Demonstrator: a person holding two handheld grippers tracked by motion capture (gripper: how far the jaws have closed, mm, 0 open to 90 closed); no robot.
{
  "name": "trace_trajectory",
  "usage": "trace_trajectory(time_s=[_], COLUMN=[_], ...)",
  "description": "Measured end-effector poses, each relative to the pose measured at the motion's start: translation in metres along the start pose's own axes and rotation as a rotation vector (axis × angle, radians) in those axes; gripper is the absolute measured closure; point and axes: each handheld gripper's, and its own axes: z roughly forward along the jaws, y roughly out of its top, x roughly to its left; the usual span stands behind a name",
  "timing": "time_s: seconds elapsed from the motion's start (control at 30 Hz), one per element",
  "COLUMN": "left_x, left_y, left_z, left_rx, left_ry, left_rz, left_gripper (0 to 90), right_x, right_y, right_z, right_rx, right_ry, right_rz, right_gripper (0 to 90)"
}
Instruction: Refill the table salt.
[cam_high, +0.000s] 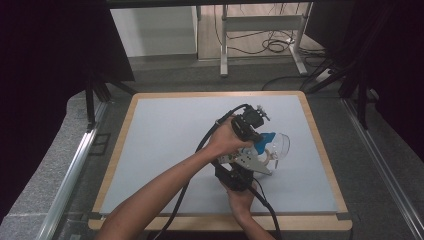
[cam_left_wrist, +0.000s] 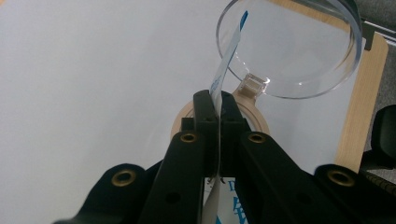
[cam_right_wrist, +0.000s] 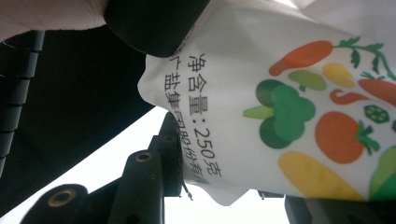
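Scene: a person at a table (cam_high: 150, 150) works two hand-held grippers together, right of the table's middle, toward its near edge.
Left gripper (cam_left_wrist: 218, 106): jaws closed on the thin top edge of a white-and-blue packet (cam_left_wrist: 229, 60), held edge-on.
Right gripper (cam_right_wrist: 224, 158): its jaws flank the packet's printed bottom end; whether they are pinching it cannot be told.
Packet: held off the table between the two grippers, vegetables and a weight printed on it.
Jar: a clear lid (cam_left_wrist: 299, 51) stands hinged open over a pale wooden rim (cam_left_wrist: 254, 116), just beyond the left jaws.
Step, as judged: likely opening or tipping the packet toward the jar; keep both holds firm and the mouth above the rim.
In the way: the raised lid crowds the packet's tip; cables (cam_high: 200, 150) trail toward the near edge.
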Motion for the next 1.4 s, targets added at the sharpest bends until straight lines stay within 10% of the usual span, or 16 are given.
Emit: trace_trajectory(time_s=[1.4], left_x=[-0.0028], left_y=[0.0022], left_z=[0.0025], left_rx=[0.005], left_ry=[0.006], left_rz=[0.007], left_gripper=[90.0], right_x=[-0.0011], right_y=[0.0017], right_z=[0.0006], right_rx=[-0.025], right_ry=[-0.006], right_rz=[0.021], right_gripper=[61.5])
